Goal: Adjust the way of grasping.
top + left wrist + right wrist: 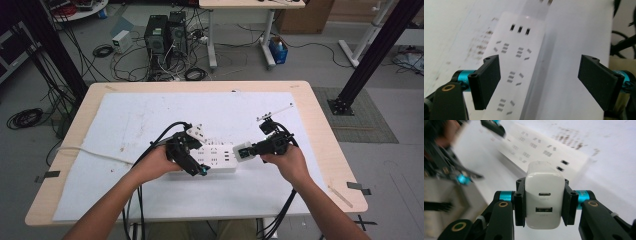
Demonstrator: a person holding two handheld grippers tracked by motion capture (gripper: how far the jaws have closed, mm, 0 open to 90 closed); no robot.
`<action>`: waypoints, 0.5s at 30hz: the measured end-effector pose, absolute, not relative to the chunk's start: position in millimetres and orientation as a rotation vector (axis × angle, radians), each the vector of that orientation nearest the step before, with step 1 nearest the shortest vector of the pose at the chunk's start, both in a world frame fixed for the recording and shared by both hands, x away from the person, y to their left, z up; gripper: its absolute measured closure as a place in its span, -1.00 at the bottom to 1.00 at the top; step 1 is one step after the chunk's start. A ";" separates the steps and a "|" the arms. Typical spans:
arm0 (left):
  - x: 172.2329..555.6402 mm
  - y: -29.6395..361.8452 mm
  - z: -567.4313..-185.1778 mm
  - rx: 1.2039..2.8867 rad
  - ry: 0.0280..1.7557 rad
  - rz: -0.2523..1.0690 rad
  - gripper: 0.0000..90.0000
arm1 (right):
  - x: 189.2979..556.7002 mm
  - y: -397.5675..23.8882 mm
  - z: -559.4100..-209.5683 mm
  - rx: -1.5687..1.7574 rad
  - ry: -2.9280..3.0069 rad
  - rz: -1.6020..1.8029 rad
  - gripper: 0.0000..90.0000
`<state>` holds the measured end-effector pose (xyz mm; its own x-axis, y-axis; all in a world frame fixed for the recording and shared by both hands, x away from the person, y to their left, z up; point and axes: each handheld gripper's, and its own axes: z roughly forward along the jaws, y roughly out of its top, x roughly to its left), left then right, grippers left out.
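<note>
A white power strip (220,157) lies flat on the white sheet between the two hands. In the left gripper view the power strip (516,62) runs away from me, sockets and three small ports facing up. My left gripper (540,80) hangs over it with its jaws wide apart, open and touching nothing; it sits over the strip's left end (197,162). My right gripper (544,205) is shut on a white USB charger (544,187), its two ports facing the camera. It holds the charger (243,151) just above the strip's right end (541,147).
A white sheet (150,115) covers most of the wooden table (320,130). The strip's white cord (95,152) trails off to the left edge. Black cables hang from both grippers toward the front edge. Computer towers (165,35) and cable clutter stand on the floor beyond.
</note>
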<state>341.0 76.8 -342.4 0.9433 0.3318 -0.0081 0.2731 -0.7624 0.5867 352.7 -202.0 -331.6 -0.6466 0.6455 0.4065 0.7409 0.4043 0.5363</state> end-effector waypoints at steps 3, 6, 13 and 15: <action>342.6 87.6 -342.1 2.511 0.455 0.138 -0.59 | 352.5 -206.7 -322.4 -1.239 -2.584 -1.047 0.39; 344.8 99.5 -341.3 2.550 0.488 0.132 -0.59 | 352.7 -211.8 -313.2 -1.221 -2.691 -0.999 0.39; 347.5 128.4 -336.6 2.612 0.540 0.134 -0.59 | 351.9 -228.4 -299.4 -1.248 -2.804 -0.904 0.39; 348.5 135.6 -334.9 2.619 0.540 0.093 -0.59 | 352.0 -233.2 -296.3 -1.254 -2.832 -0.883 0.39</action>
<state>348.5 135.6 -334.9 0.9207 0.3895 -0.0263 0.3583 -0.8164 0.4528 352.0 -233.2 -296.3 -0.6943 0.7053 0.1435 0.6619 0.5474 0.5120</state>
